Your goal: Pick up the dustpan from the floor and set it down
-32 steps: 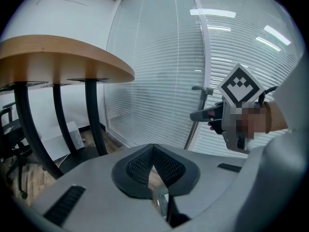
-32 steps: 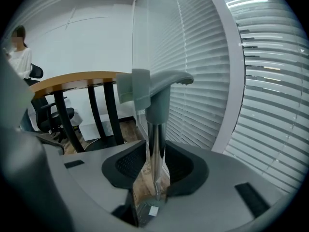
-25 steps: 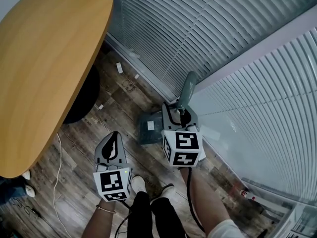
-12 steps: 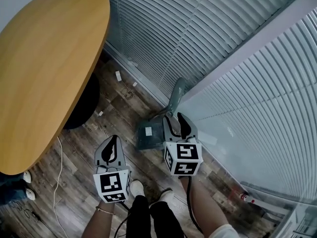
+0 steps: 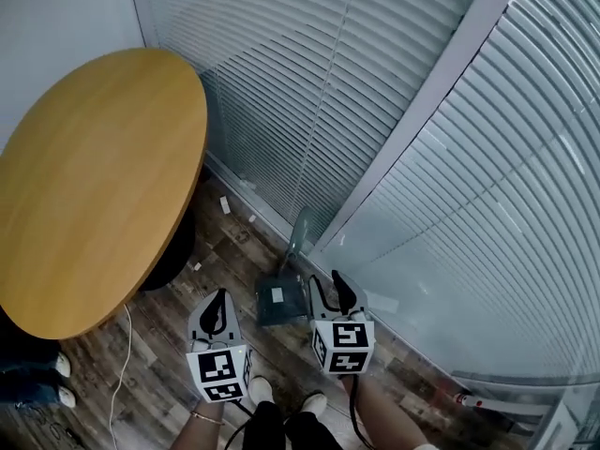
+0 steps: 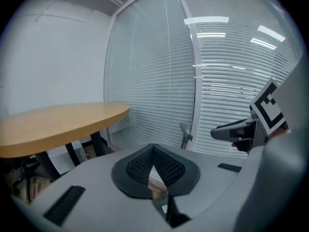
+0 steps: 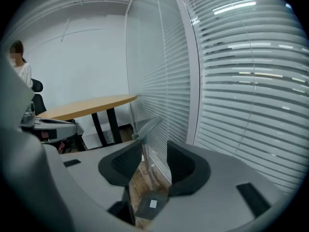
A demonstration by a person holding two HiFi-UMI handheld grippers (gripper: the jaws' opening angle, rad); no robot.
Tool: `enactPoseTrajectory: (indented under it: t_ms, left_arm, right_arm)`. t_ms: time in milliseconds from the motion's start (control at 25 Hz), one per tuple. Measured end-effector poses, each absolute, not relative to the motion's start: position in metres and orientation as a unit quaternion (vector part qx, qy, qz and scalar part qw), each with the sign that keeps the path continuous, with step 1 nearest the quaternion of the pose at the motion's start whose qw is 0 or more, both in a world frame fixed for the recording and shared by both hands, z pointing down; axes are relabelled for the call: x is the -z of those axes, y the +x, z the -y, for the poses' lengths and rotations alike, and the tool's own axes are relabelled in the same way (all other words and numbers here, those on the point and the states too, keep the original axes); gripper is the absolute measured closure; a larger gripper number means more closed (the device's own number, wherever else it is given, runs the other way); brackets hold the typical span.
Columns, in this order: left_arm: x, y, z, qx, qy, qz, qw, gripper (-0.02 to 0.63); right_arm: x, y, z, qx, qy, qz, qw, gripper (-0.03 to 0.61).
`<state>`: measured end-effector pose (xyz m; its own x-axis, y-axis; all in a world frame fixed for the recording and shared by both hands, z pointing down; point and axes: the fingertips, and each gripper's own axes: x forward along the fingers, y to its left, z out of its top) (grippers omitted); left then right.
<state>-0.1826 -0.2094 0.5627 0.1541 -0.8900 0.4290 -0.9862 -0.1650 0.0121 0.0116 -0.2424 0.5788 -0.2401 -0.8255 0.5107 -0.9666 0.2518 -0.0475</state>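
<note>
The dark grey dustpan (image 5: 281,302) stands on the wood floor by the glass wall, its long handle (image 5: 302,227) leaning up against the window frame. My right gripper (image 5: 330,289) hovers just right of the pan, open, with nothing between its pads. In the right gripper view the handle (image 7: 146,127) and pan (image 7: 150,205) show through the gap of the right gripper (image 7: 153,166), untouched. My left gripper (image 5: 217,312) hangs left of the pan, shut and empty. The left gripper view shows the left gripper (image 6: 153,167) with its pads together and the handle (image 6: 185,135) farther off.
A round wooden table (image 5: 84,186) on a dark pedestal fills the left. Blinds behind glass (image 5: 422,111) wall off the back and right. A white cable (image 5: 120,364) and paper scraps (image 5: 225,204) lie on the floor. The person's shoes (image 5: 259,390) are below the grippers.
The right gripper, which was around the dustpan handle, has come off it and drawn back and up. The left gripper rose too. The dustpan stays on the floor.
</note>
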Motion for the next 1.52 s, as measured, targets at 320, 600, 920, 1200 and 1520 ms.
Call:
enactPoseTrajectory:
  t_ms: [320, 600, 920, 1200, 1520]
  left_arm:
    - [-0.480, -0.160, 0.197, -0.141, 0.750, 0.635, 0.125, 0.601]
    - [-0.400, -0.151, 0.179, -0.110, 0.747, 0.645, 0.118, 0.601]
    - [-0.359, -0.136, 0.131, -0.120, 0.757, 0.635, 0.094, 0.601]
    - [-0.342, -0.125, 0.115, -0.104, 0.761, 0.634, 0.088, 0.601]
    - [-0.334, -0.117, 0.111, -0.097, 0.763, 0.634, 0.078, 0.601]
  right_arm:
    - [-0.491, 0.030, 0.217, -0.154, 0.583, 0.782, 0.160, 0.445]
    - [-0.398, 0.053, 0.197, -0.117, 0.593, 0.789, 0.108, 0.503]
    - [-0.362, 0.087, 0.147, -0.104, 0.600, 0.784, 0.120, 0.538]
    - [-0.356, 0.107, 0.123, -0.101, 0.614, 0.774, 0.120, 0.541]
    - [-0.345, 0.112, 0.121, -0.102, 0.622, 0.768, 0.110, 0.546]
